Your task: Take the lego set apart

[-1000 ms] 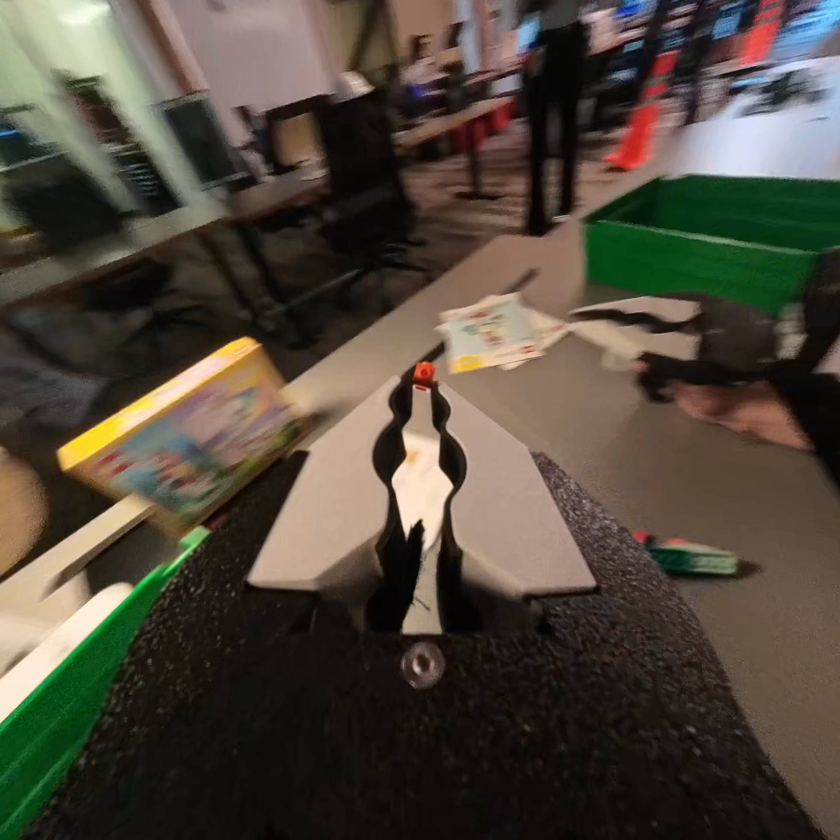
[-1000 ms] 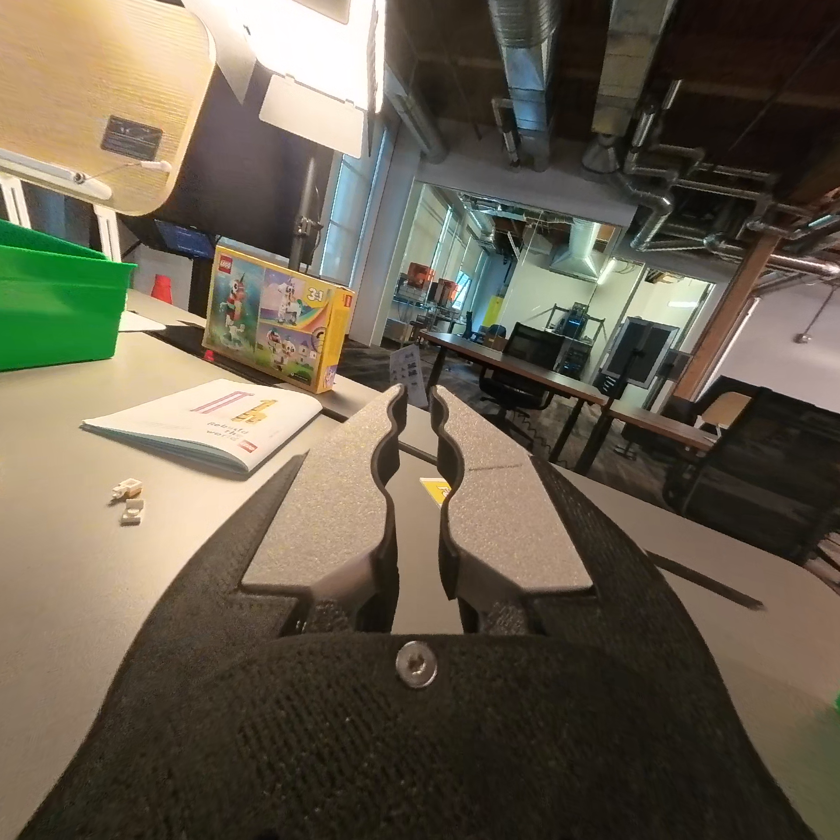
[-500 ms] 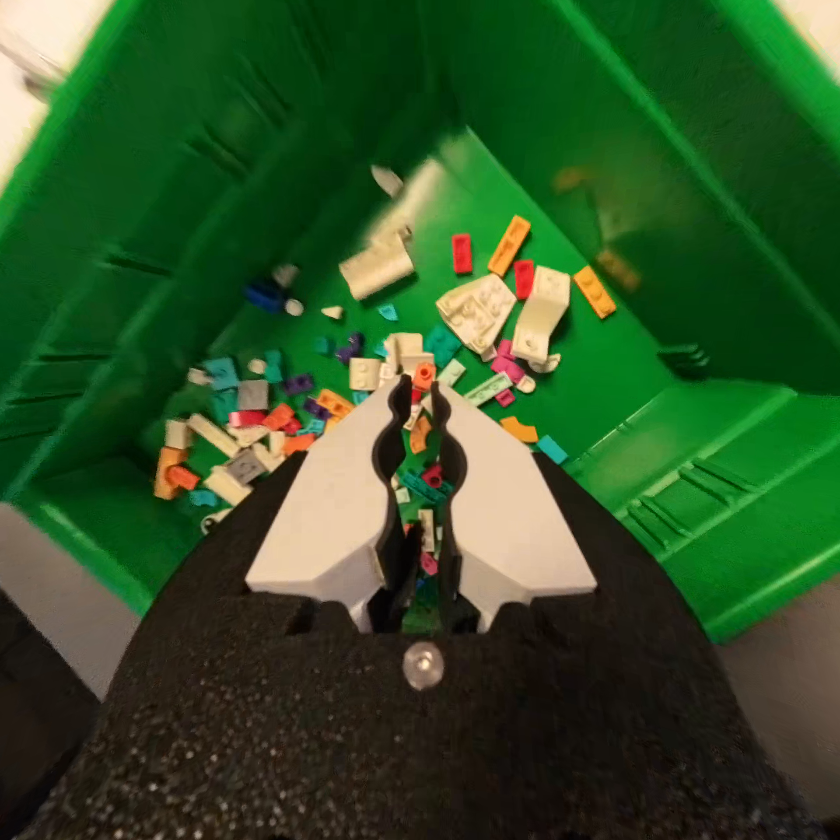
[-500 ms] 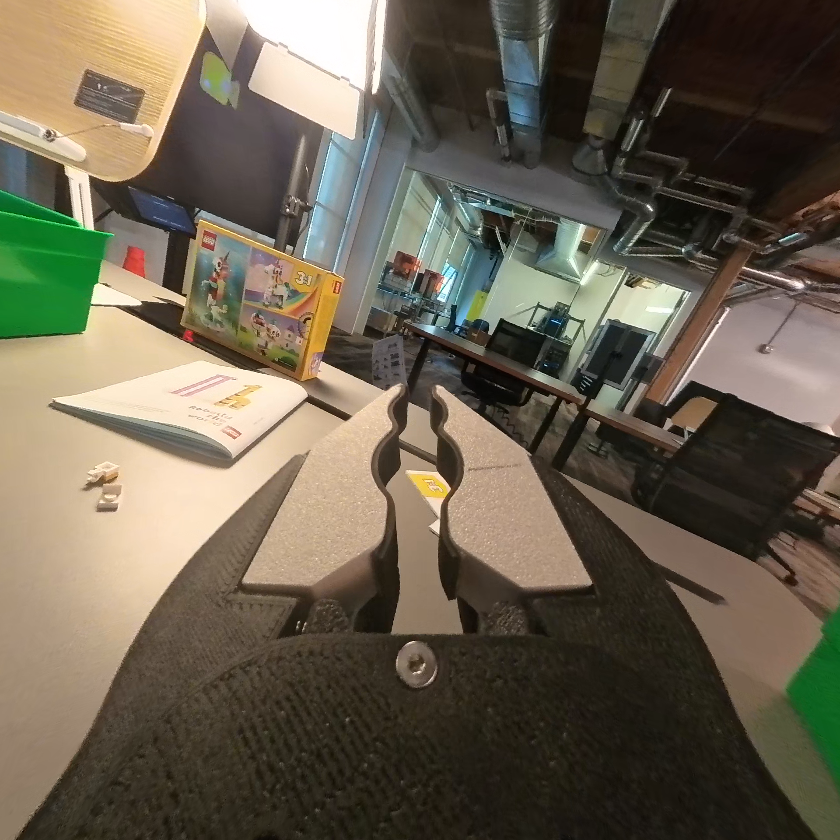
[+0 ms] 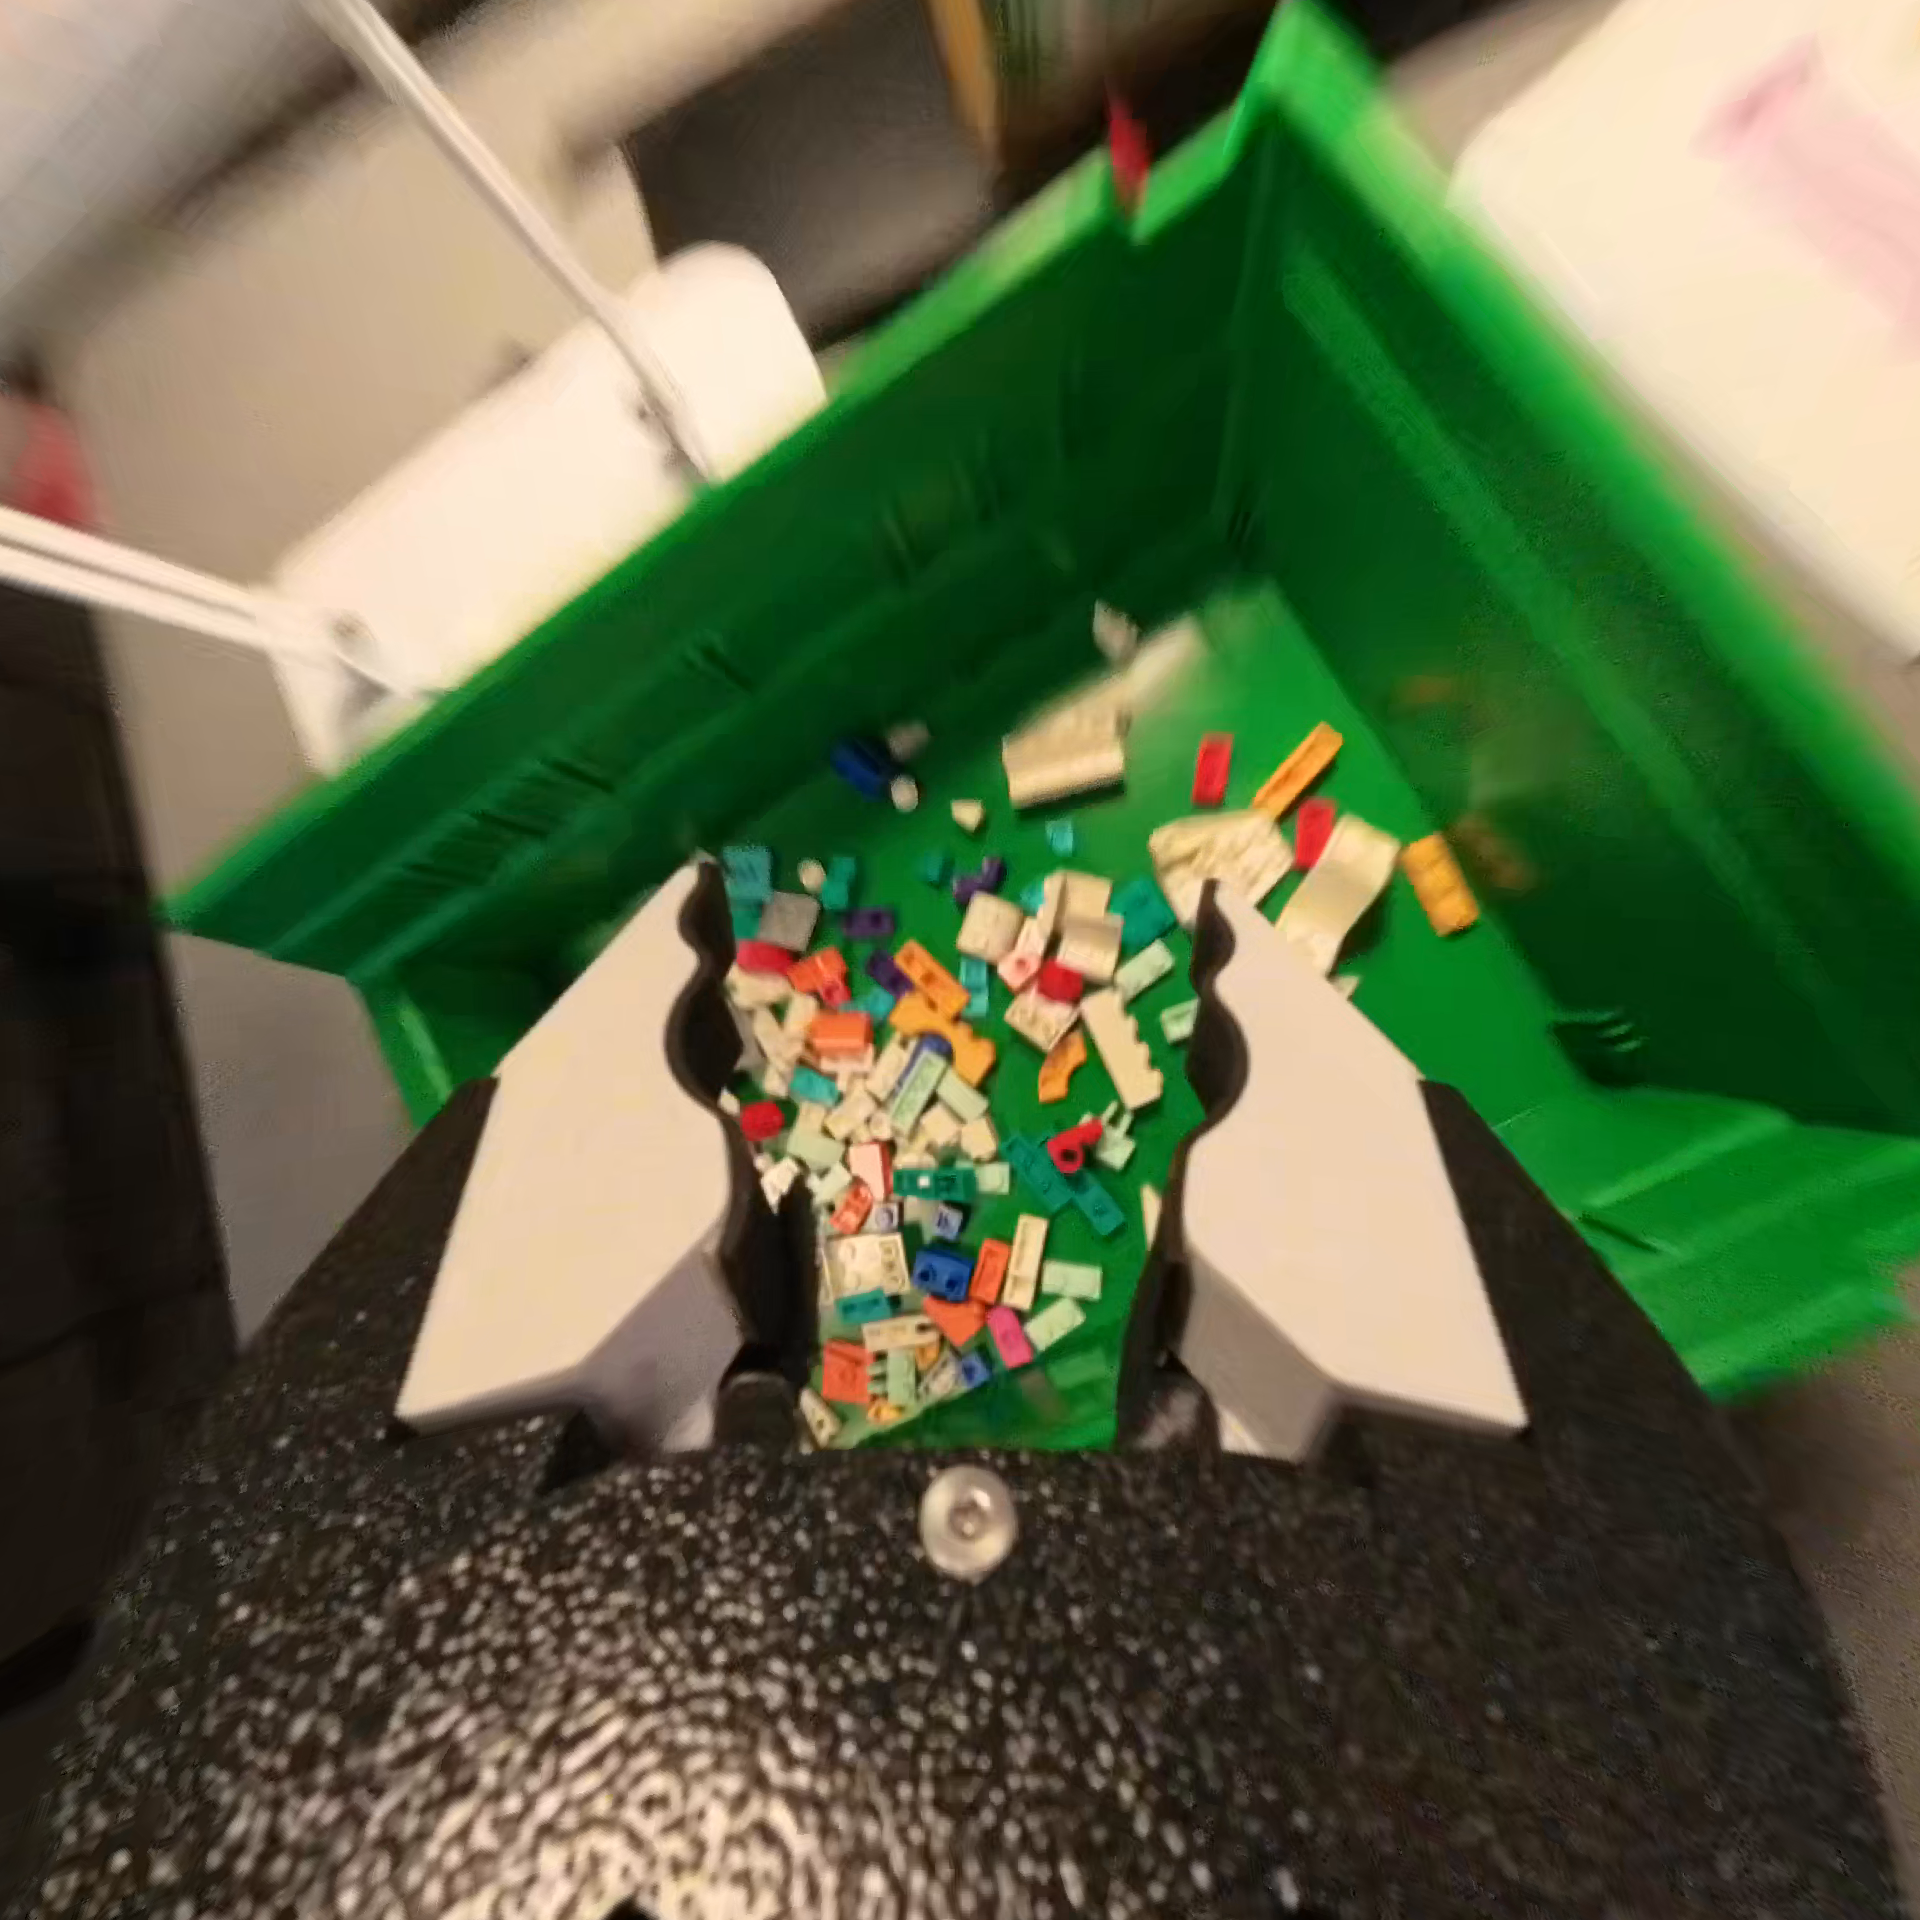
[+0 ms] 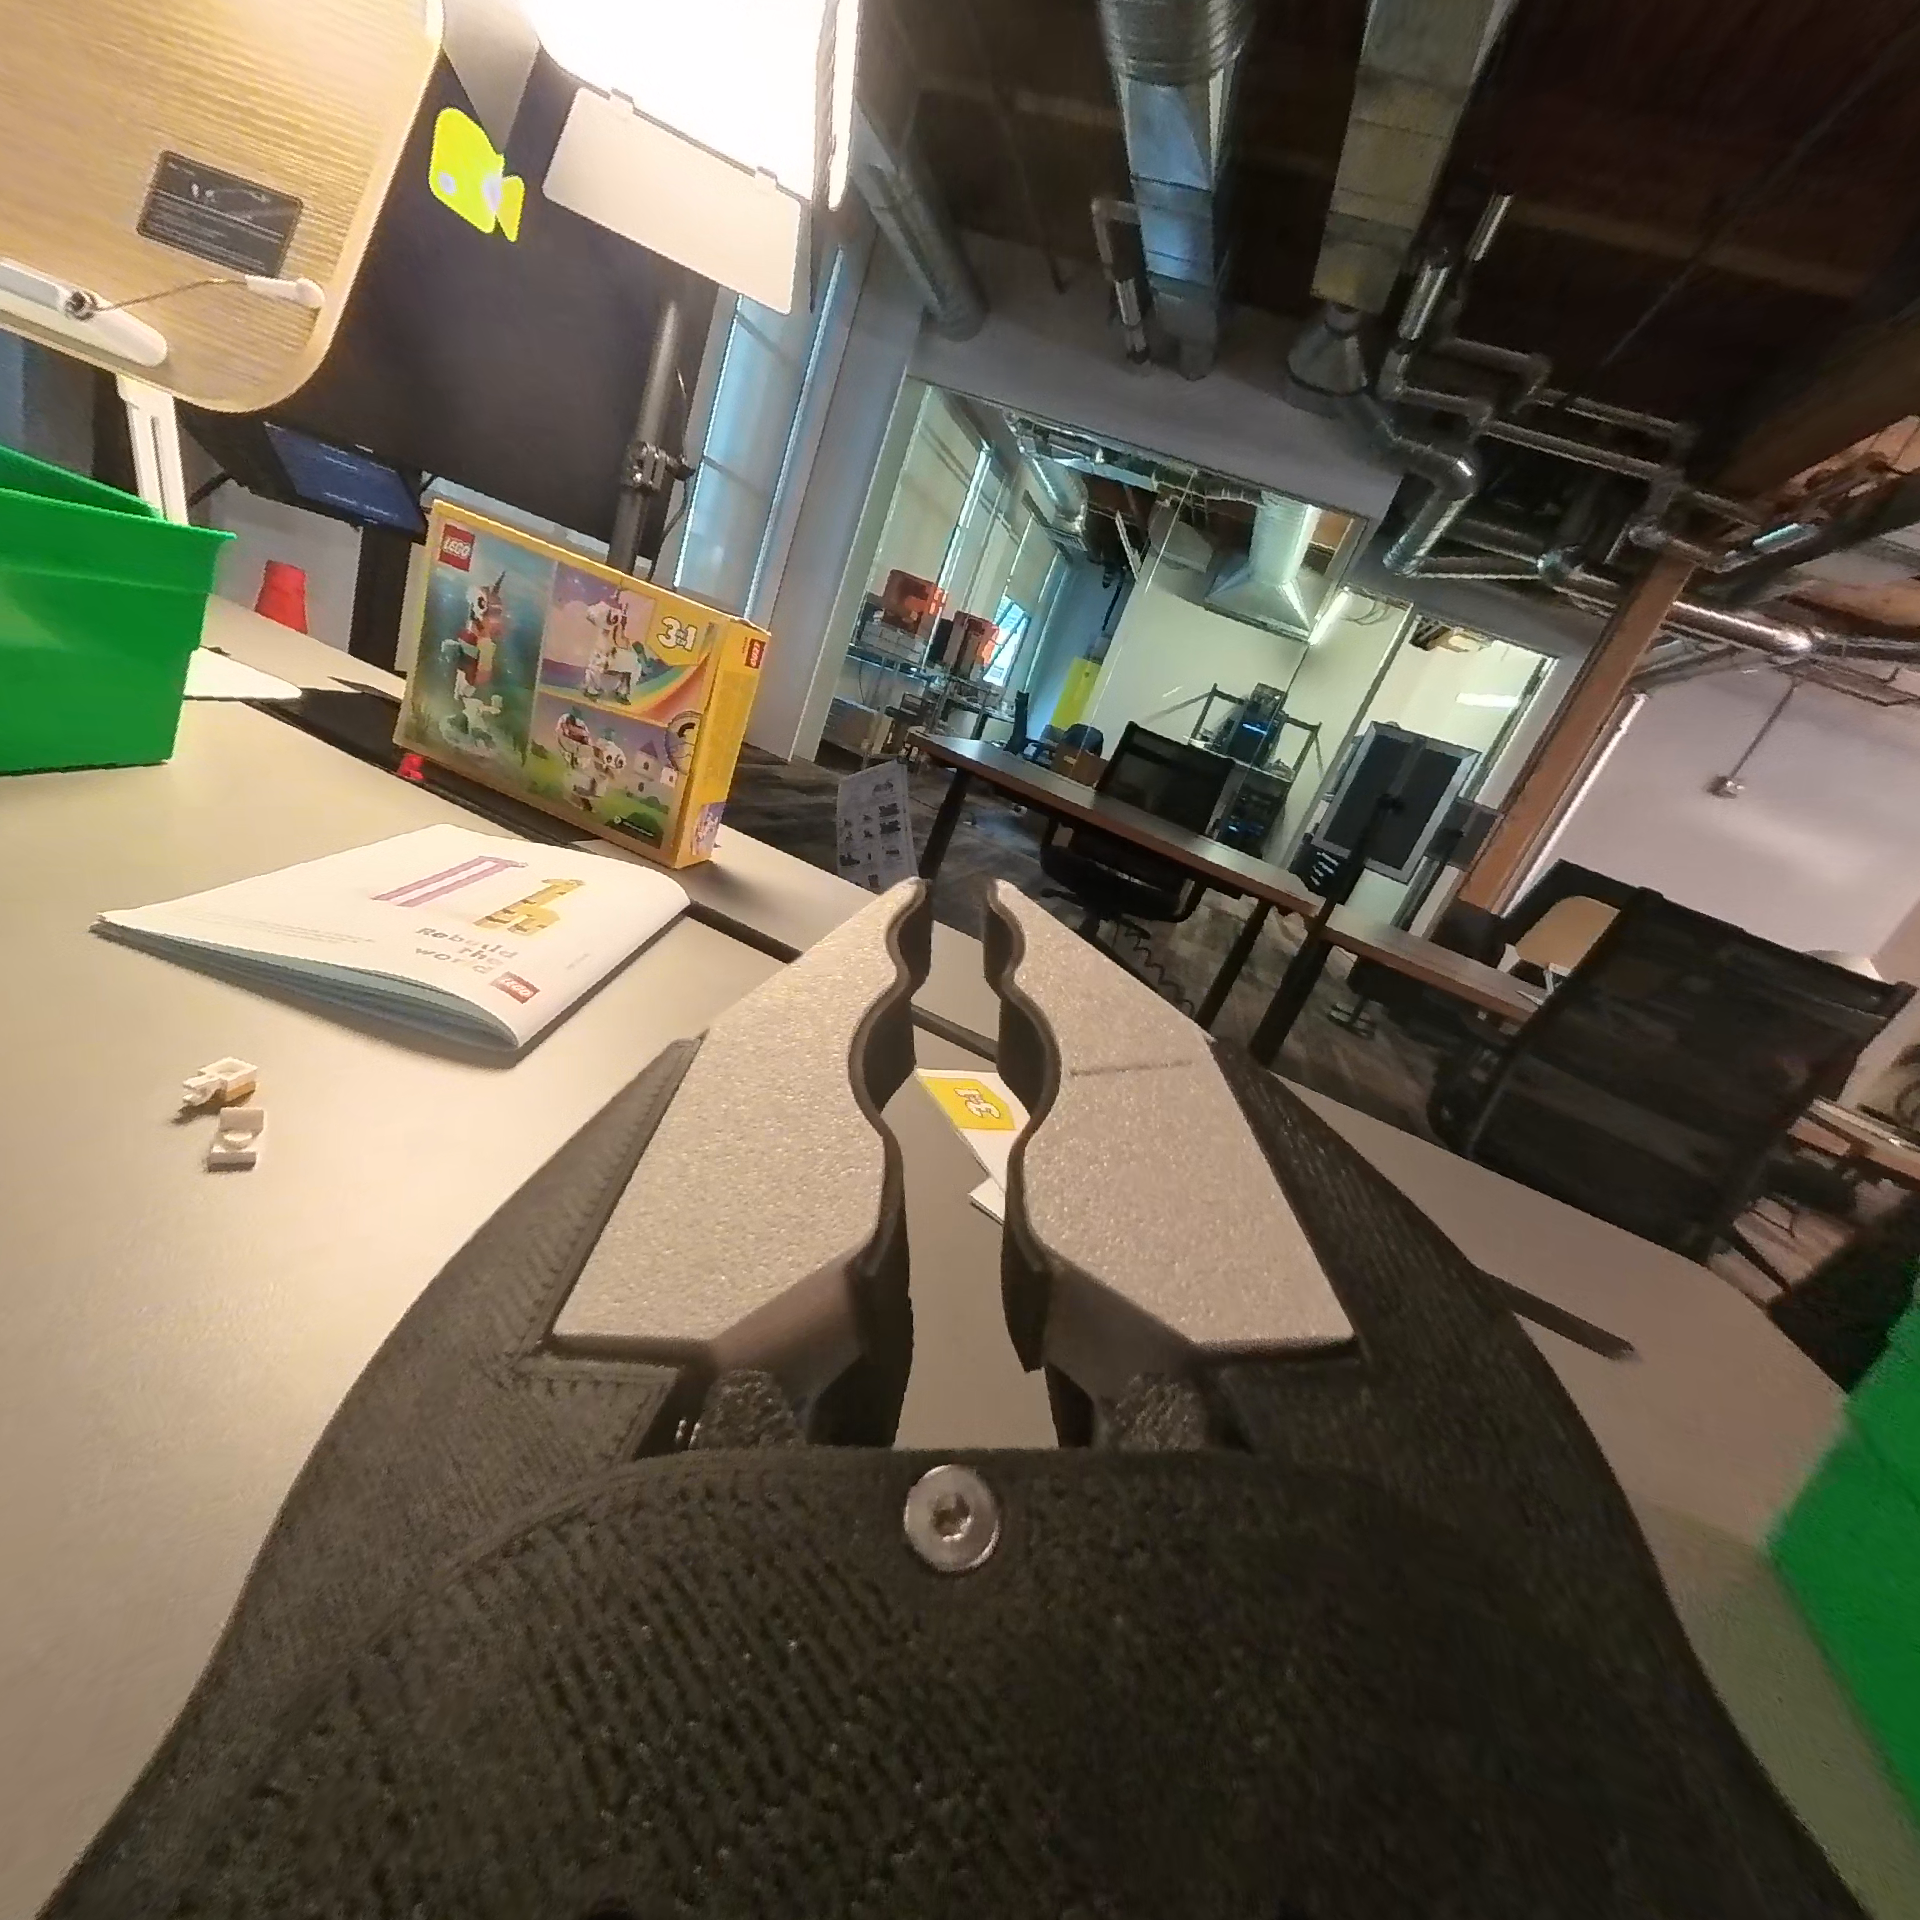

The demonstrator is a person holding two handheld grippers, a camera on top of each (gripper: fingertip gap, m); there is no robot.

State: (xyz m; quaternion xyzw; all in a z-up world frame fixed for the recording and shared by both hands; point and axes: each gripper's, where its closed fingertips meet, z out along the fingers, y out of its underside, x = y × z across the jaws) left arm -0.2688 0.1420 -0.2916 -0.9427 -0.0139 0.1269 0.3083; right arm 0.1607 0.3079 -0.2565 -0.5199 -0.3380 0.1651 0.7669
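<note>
In the left wrist view my left gripper (image 5: 958,894) is open wide and empty, pointing down into a green bin (image 5: 1039,468). Several loose lego bricks (image 5: 914,1091) of many colours lie on the bin floor under and between the fingers. In the right wrist view my right gripper (image 6: 954,894) hovers low over the grey table (image 6: 156,1351). Its jaws stand a narrow gap apart with nothing between them. Two small white lego pieces (image 6: 229,1101) lie on the table to its left.
A white instruction booklet (image 6: 395,935) and a yellow lego box (image 6: 582,717) lie beyond the white pieces. A green bin (image 6: 94,644) stands at far left, and another green edge (image 6: 1860,1475) shows at right. A yellow-and-white paper (image 6: 961,1101) lies ahead. A white object (image 5: 540,457) sits behind the bin. Tip to tip, the grippers are about 45 centimeters apart.
My left gripper swung from over the table to above the green bin and opened; the small red piece it held is gone from its tips. The right gripper barely shifted.
</note>
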